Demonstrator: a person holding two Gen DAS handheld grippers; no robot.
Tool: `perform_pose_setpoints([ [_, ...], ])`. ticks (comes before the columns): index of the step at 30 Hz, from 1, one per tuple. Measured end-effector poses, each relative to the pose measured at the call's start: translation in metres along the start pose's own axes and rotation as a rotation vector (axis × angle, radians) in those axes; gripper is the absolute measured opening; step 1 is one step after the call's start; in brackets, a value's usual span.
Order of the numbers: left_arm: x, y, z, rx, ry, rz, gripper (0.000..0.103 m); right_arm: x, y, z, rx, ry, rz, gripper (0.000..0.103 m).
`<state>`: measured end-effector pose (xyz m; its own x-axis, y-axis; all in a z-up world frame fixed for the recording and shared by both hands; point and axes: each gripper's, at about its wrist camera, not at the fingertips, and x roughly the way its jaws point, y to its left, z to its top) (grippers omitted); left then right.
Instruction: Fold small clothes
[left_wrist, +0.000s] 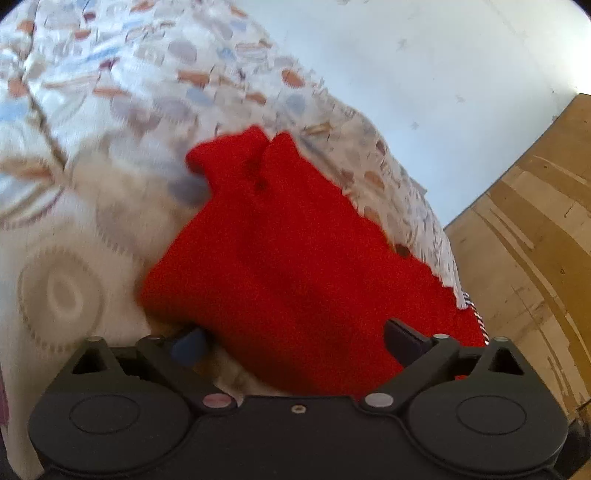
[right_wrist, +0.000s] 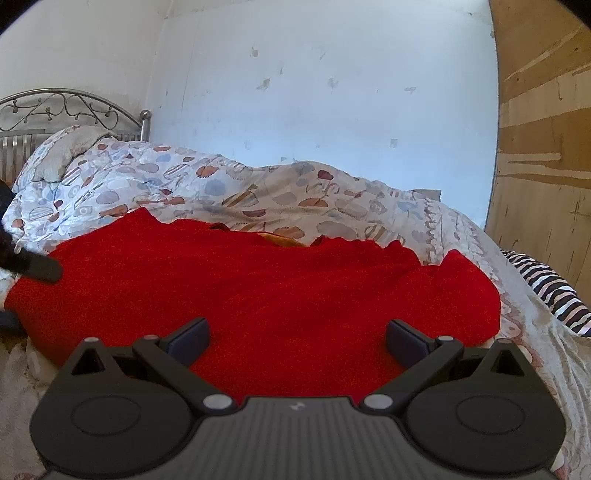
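A red knitted garment (left_wrist: 280, 251) lies spread on the bed, wide and flat in the right wrist view (right_wrist: 258, 280). My left gripper (left_wrist: 295, 343) is open at its near edge; the cloth lies between the fingers, and neither pad presses on it. One left finger (right_wrist: 37, 267) shows over the garment's left edge. My right gripper (right_wrist: 297, 338) is open low over the garment's near edge, with red cloth beneath the gap and nothing gripped. A bit of orange fabric (right_wrist: 284, 240) peeks out behind the garment's far edge.
A patterned quilt (right_wrist: 221, 188) is bunched along the far side of the bed. A black-and-white striped cloth (right_wrist: 546, 291) lies at the right edge. A metal headboard (right_wrist: 55, 110) stands at the left, a wooden panel (right_wrist: 543, 129) at the right, and a pale wall behind.
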<state>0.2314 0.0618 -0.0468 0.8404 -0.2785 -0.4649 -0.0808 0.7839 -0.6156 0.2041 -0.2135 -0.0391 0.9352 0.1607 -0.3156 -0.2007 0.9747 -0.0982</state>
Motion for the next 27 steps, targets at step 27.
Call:
perform_pose_setpoints([
  [27, 0.020, -0.006, 0.013, -0.049, -0.007, 0.171, 0.071, -0.003, 0.006, -0.004, -0.013, -0.018, -0.022, 0.103],
])
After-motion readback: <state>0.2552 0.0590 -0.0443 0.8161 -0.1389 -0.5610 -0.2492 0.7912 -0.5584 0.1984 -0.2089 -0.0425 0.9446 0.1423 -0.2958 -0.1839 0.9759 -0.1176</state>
